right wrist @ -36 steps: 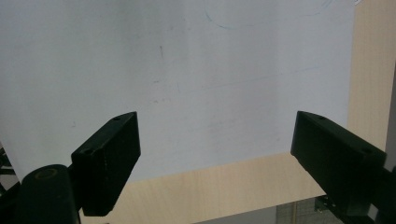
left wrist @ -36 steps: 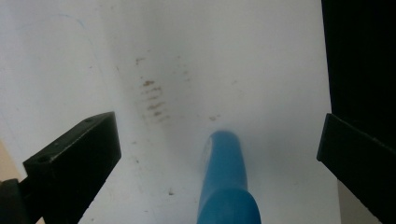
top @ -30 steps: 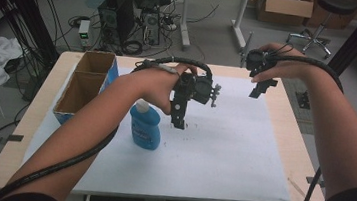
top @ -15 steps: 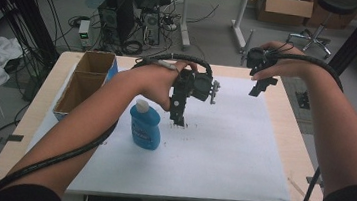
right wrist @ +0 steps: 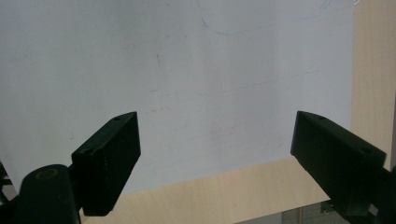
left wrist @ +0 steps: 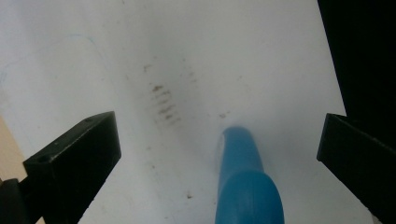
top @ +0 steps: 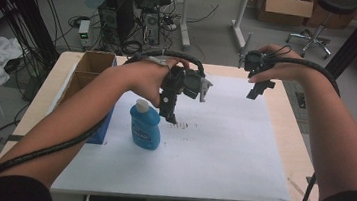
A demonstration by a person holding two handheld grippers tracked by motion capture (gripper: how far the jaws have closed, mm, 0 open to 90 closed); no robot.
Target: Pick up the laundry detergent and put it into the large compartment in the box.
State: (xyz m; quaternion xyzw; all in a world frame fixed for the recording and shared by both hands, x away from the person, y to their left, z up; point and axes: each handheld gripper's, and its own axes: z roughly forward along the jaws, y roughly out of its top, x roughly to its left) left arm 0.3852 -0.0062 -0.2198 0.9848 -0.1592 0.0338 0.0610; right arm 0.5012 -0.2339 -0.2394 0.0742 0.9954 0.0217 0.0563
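Blue plastic bottle with a white cap, upright on the white sheet.

A blue plastic bottle (top: pixel 145 127) with a white cap and a printed label is seen in the high view standing upright on the white paper sheet (top: pixel 222 145) that covers the light wooden worktop (top: pixel 293 137). It is placed toward the left half of the sheet, just beside an open brown cardboard box (top: pixel 86 73) at the worktop's left edge. A patch of small dark smudges (top: pixel 184 125) is marked on the sheet near the bottle's right side. In the left gripper view the bottle (left wrist: pixel 247 186) is shown blurred and close, with those smudges (left wrist: pixel 163 102) beyond it.
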